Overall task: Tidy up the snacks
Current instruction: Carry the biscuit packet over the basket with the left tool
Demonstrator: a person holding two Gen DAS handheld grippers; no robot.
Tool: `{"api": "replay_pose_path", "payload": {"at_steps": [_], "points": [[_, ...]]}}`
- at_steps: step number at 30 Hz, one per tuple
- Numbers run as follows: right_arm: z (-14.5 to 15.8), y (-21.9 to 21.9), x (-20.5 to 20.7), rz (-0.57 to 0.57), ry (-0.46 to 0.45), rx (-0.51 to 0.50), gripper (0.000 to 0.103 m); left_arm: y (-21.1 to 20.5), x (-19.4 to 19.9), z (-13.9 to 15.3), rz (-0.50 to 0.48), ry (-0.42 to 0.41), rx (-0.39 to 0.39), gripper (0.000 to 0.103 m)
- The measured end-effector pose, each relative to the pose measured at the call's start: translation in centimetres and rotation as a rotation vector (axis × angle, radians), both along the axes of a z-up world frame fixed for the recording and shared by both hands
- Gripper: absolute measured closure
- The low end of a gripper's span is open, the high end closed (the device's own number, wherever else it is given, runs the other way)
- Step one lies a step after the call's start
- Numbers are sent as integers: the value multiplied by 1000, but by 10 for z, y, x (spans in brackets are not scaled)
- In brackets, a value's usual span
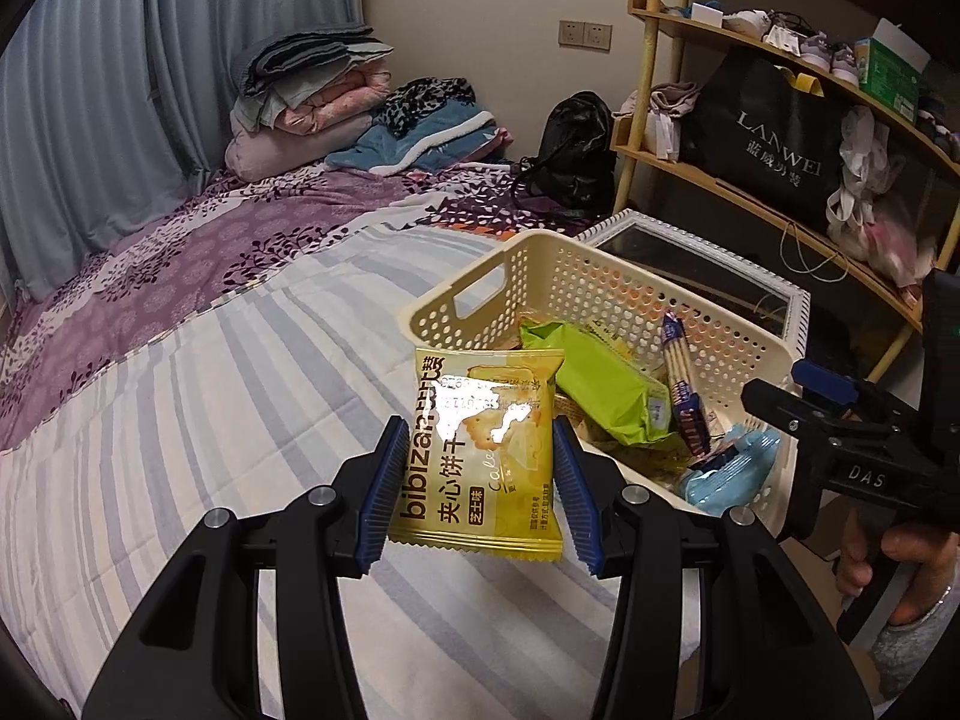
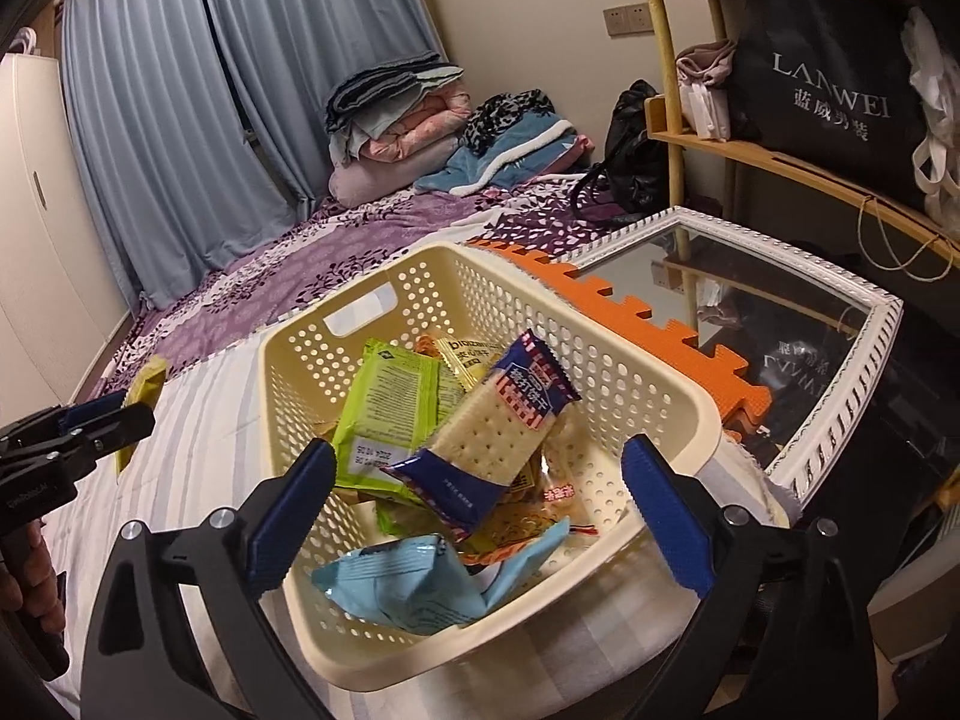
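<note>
On the striped bed, the snack basket is nearly filled, with one packet on its way.

At the left, the left hand-held gripper (image 1: 474,480) is clamped on a glossy yellow sandwich-biscuit packet (image 1: 486,450), held up above the striped blue-and-white bedspread (image 1: 240,420) just short of the cream perforated plastic basket (image 2: 480,276), so that one is not yet in. Inside the basket lie a lime-green wrapped snack (image 2: 390,408), a blue-and-white cracker sleeve (image 2: 498,438) propped on the pile, and a pale blue crinkled packet (image 2: 408,588). At the right, the right hand-held gripper (image 2: 474,516) hangs over the basket with its jaws spread wide and empty. I see no other loose snacks on the bed, so this may be the last.
</note>
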State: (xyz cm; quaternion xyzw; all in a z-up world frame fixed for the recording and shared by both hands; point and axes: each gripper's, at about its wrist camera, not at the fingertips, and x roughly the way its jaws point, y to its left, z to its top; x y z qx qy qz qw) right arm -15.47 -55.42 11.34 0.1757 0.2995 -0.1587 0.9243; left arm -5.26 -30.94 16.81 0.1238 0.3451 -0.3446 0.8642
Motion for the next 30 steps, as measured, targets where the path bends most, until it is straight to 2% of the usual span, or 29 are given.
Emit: {"api": "replay_pose_path", "payload": {"at_steps": [13,30], "points": [[1,-22,-15,-73,-18,-10,8,-70,-26,-7,-185,30,0,54],[-2,-44,-19,-142,-19,8,8,-113,-32,-25,-263,53,12,54]]}}
